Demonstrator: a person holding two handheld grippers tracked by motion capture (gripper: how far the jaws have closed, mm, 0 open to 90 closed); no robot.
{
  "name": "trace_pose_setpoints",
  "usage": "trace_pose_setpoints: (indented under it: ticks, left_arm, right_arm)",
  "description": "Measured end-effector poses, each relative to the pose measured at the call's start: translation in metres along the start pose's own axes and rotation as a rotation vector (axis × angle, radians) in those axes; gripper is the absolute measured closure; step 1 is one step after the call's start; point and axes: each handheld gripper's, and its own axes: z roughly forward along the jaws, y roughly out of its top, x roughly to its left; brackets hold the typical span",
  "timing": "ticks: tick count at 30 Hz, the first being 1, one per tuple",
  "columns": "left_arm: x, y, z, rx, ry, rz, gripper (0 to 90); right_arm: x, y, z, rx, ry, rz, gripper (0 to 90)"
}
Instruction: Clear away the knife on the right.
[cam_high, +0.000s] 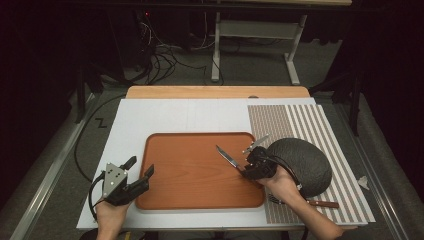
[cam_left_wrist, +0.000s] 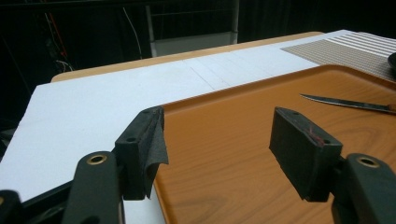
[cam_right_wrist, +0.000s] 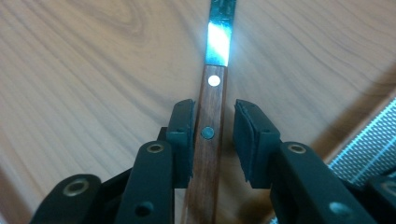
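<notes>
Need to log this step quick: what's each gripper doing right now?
Left gripper: open, nothing between its jaws, at the tray's left edge.
Right gripper: open; knife handle between the jaws, one pad clear of it.

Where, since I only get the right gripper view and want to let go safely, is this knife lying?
Observer: The knife lies on the brown tray, near its right edge, blade pointing to the far left.
Operator: Anything else close by?
Observer: A fork lies on the striped mat, just right of the tray's near corner.
Operator: And the left tongs?
Observer: The left tongs are open and empty at the tray's left edge.
</notes>
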Motion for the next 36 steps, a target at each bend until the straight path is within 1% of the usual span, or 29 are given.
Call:
trace_pose_setpoints:
  ticks: [7, 8, 9, 15, 17, 19, 25, 29, 32, 34, 36]
  left_arm:
    - [0.000, 0.000, 0.000, 0.001, 0.001, 0.001, 35.6]
    - [0.000, 0.000, 0.000, 0.003, 0.001, 0.002, 35.6]
    - [0.000, 0.000, 0.000, 0.003, 0.001, 0.002, 35.6]
    - [0.000, 0.000, 0.000, 0.003, 0.001, 0.001, 35.6]
    - [0.000, 0.000, 0.000, 0.003, 0.001, 0.001, 35.6]
    - [0.000, 0.000, 0.000, 0.003, 0.001, 0.002, 35.6]
    - [0.000, 0.000, 0.000, 0.002, 0.001, 0.000, 35.6]
    - [0.001, 0.000, 0.001, 0.010, 0.001, -0.003, 35.4]
    - [0.002, 0.000, 0.001, 0.007, -0.001, -0.007, 35.4]
    - [0.002, 0.000, 0.001, 0.005, 0.001, -0.006, 35.4]
    - [0.002, -0.001, 0.000, 0.004, 0.004, -0.005, 35.4]
  right_arm:
    - [-0.004, -0.002, -0.001, -0.004, -0.023, 0.003, 67.1]
    - [-0.004, -0.003, -0.002, -0.002, -0.029, 0.014, 66.7]
    - [-0.005, -0.003, -0.001, -0.006, -0.033, 0.008, 66.6]
    - [-0.012, -0.007, -0.003, -0.014, -0.046, 0.029, 66.5]
    - [-0.013, -0.007, -0.003, -0.016, -0.045, 0.031, 66.3]
    - [-0.014, -0.008, -0.004, -0.017, -0.044, 0.044, 66.0]
    - [-0.014, -0.008, -0.004, -0.019, -0.044, 0.043, 65.4]
    - [-0.016, -0.009, -0.004, -0.027, -0.035, 0.052, 61.9]
    - [-0.016, -0.009, -0.006, -0.043, -0.030, 0.058, 57.4]
    - [-0.017, -0.009, -0.007, -0.051, -0.022, 0.062, 56.0]
    - [-0.018, -0.010, -0.010, -0.063, -0.028, 0.065, 54.8]
